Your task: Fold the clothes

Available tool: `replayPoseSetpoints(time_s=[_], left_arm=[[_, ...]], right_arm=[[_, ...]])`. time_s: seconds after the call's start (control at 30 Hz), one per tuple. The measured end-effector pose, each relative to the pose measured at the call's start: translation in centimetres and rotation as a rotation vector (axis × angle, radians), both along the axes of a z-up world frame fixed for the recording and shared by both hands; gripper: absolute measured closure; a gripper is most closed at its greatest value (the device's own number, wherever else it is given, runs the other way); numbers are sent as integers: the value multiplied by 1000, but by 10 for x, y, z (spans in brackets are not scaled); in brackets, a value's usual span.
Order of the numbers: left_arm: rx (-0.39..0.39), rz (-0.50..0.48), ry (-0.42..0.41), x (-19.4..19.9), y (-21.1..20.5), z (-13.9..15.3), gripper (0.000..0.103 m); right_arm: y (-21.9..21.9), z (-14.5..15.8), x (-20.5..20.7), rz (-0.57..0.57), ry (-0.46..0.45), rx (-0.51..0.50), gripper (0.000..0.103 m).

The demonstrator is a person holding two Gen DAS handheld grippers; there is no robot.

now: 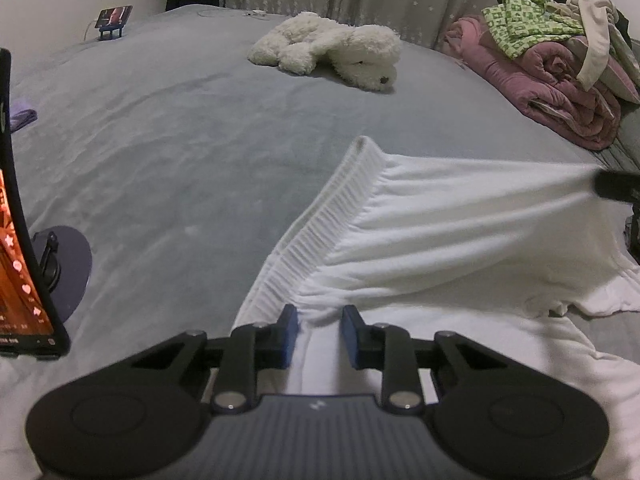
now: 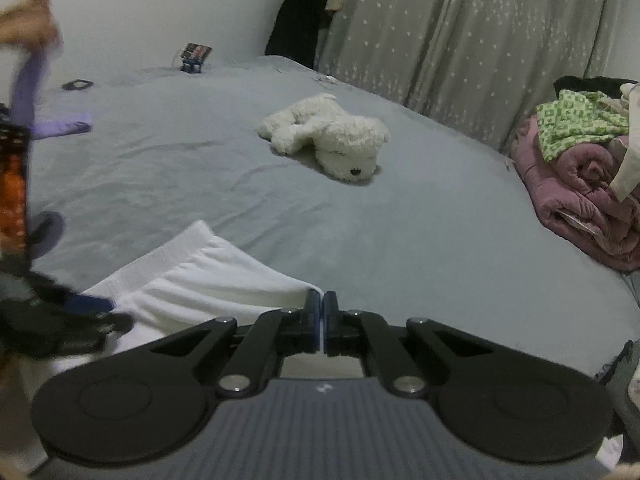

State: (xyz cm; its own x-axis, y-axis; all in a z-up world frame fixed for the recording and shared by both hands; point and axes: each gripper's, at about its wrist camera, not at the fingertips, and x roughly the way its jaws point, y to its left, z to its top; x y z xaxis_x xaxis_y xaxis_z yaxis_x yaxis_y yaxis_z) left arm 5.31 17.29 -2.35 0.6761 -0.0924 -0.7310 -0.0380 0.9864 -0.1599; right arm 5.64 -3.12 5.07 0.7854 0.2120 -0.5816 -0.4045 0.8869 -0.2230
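White garment (image 1: 440,220) spread lower right of frame on grey bed (image 1: 180,140), bunched waistband edge pinched between left gripper (image 1: 319,334) pads, far edge clamped in fully closed right gripper (image 2: 322,322).

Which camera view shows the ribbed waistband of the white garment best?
The left wrist view: the ribbed waistband runs long and sharp up the frame from the left gripper. The right wrist view shows only a shorter stretch, at the lower left.
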Motion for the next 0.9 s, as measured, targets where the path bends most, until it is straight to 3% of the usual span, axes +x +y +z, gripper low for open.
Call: replayPoseSetpoints(time_s=[0.3,0.47,0.67,0.73,0.83,0.9], left_arm=[[27,-2,-24,-3,-3,-2,76],[30,-8,-36,-5,-3,-3,76],[40,-24,-60,-9,-3,-5,76],[36,-29,-68,-11,-2,-5,76],[20,-30,-74,-14,1,-4,76],[15,-29,-75,-16,2,-2,76]], right_arm=[[-10,-18,-55,54,73,50,102],[-9,-44,-70,71,148,72,103],[-8,-96,-65,53,279,85,102],[-6,-95,-62,62,273,92,101],[-8,-88,-55,72,308,140,89],[-12,-83,-50,74,315,186,89]])
